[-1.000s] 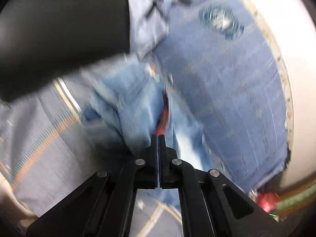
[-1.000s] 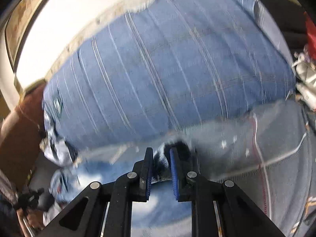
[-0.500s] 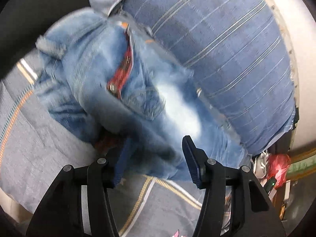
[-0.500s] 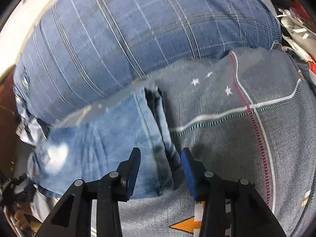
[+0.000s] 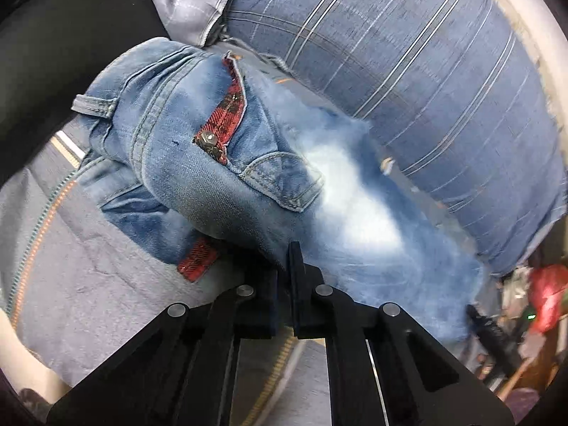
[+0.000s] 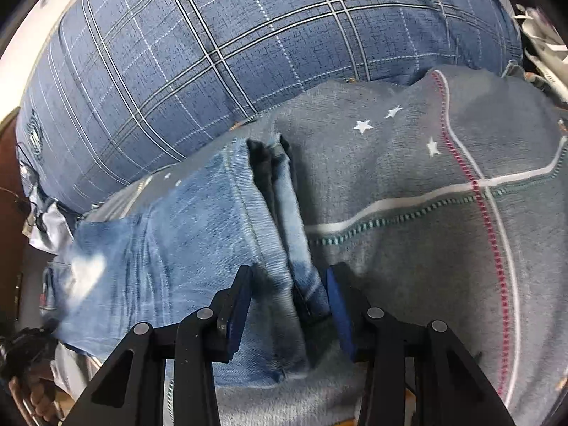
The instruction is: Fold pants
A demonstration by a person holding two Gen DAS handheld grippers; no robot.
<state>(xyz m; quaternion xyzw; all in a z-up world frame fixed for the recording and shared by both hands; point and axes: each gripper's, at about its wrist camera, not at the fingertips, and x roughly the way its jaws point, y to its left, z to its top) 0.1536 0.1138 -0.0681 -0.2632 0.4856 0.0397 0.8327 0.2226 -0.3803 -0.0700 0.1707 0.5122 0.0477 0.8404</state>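
Light blue jeans with red plaid pocket lining lie on a grey blanket, waist end bunched in the left wrist view. My left gripper is shut, pinching the near edge of the jeans' seat. In the right wrist view the leg ends lie stacked with hems at the right. My right gripper is open, its blue pads on either side of the hem edge, not clamped.
A large blue plaid pillow lies just behind the jeans, also in the left wrist view. The grey blanket with stars and stitched lines spreads right. Red clutter sits beyond the bed edge.
My left gripper was shut, opened half a second ago, and has now shut on the jeans' seat edge. My right gripper let go of the hem and stays open over it.
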